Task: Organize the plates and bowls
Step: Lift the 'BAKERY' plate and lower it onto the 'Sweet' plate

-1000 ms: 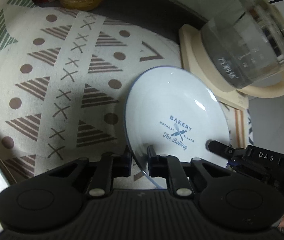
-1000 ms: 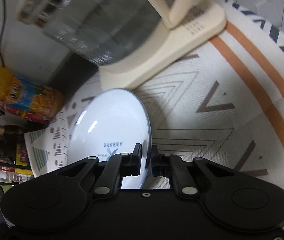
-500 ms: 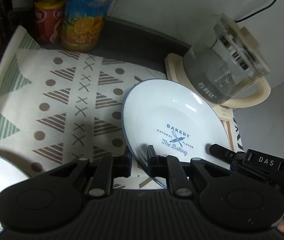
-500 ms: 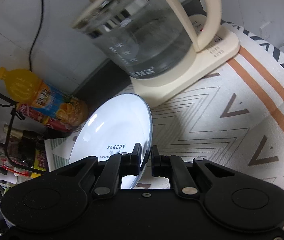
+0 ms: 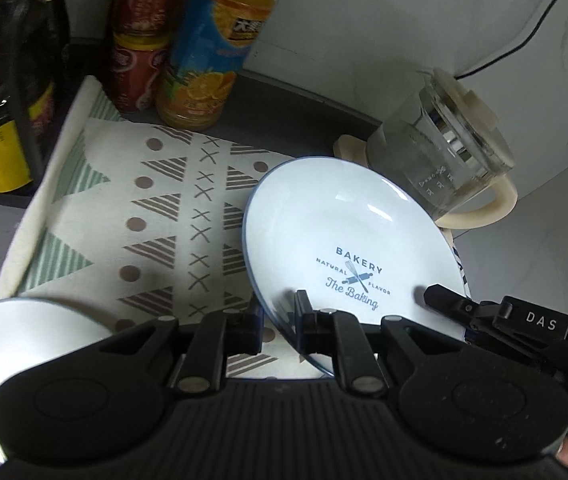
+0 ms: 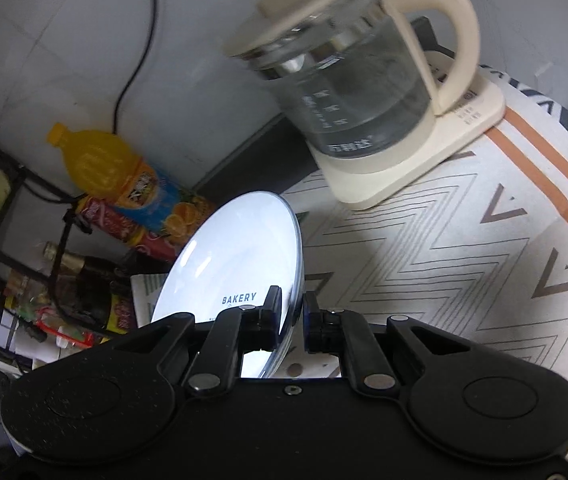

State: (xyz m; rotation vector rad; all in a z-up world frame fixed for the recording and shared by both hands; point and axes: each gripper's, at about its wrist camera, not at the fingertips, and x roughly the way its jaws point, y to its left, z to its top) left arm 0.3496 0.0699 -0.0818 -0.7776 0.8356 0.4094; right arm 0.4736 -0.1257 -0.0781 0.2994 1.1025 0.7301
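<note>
Since the earlier frames both grippers have risen with the plate (image 5: 336, 248), so that more of the bottles and the wall behind now shows. Beneath lies the patterned cloth (image 5: 172, 216), spread over the dark surface (image 5: 284, 108), with triangles, dots and crosses on one side and zigzag lines on the other. At the back stands the glass kettle (image 6: 348, 80) on its cream base, just behind the plate's far rim. An orange juice bottle (image 5: 212, 48) and a red can (image 5: 136, 40) stand at the cloth's far edge. The white plate (blue-rimmed, printed "BAKERY") is held tilted above the cloth, clear of it. A second white plate (image 5: 16, 344) shows at the lower left of the left view, partly hidden. The left gripper (image 5: 278, 316) has its fingers closed on the plate's near rim, one finger on each face. The right gripper (image 6: 292, 316) likewise pinches the rim at another spot, its fingers nearly together with the thin edge between them.
</note>
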